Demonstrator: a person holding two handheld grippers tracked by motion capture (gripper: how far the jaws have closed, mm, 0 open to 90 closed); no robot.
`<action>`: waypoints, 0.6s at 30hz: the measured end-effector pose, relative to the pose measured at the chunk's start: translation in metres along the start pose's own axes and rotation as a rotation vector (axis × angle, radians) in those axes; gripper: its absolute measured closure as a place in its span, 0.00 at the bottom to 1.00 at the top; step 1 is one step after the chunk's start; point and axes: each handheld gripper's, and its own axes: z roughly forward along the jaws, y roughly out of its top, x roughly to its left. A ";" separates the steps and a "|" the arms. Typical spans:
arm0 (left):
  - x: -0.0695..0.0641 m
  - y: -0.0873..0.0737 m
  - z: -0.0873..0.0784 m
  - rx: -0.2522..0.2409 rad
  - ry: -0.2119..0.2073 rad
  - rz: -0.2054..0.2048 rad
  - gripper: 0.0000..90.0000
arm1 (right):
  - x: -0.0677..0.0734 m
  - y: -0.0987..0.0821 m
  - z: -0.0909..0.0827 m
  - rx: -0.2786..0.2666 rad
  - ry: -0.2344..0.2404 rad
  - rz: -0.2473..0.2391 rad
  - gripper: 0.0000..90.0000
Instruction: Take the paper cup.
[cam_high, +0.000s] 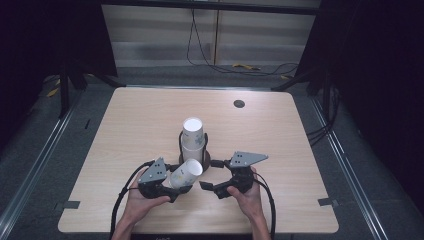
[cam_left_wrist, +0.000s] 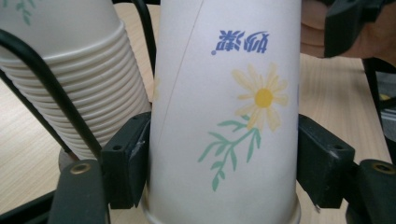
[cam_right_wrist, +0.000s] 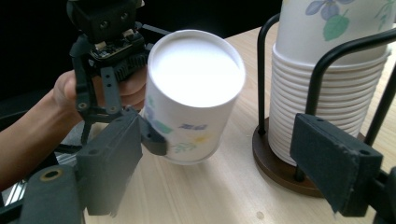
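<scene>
A white paper cup (cam_high: 186, 172) with a daisy print lies tilted in my left gripper (cam_high: 181, 181), bottom end toward the right hand. In the left gripper view both pads press on the sides of the cup (cam_left_wrist: 224, 116), so the left gripper (cam_left_wrist: 224, 158) is shut on it. A stack of paper cups (cam_high: 193, 137) stands in a black wire holder (cam_high: 206, 150) just behind. My right gripper (cam_high: 207, 174) stands open beside the cup's bottom. In the right gripper view the cup (cam_right_wrist: 194, 93) sits beyond the right gripper (cam_right_wrist: 224, 161), with nothing between its pads; the stack (cam_right_wrist: 322, 102) is at the right.
The light wooden table (cam_high: 150, 115) has a round dark grommet (cam_high: 239, 103) at its far right. Cables (cam_high: 235, 65) lie on the floor beyond the far edge. The holder's brown base (cam_right_wrist: 280, 172) rests close to my right gripper's far pad.
</scene>
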 end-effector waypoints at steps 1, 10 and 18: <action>0.000 0.000 0.000 0.000 0.000 0.000 0.31 | 0.000 0.000 0.000 0.000 0.000 0.000 0.18; 0.005 0.000 0.002 0.089 -0.013 0.029 0.31 | -0.003 -0.001 -0.004 0.042 -0.022 -0.013 0.17; 0.005 0.009 0.002 0.111 -0.032 0.058 0.31 | -0.003 0.002 -0.005 0.091 -0.022 -0.032 0.18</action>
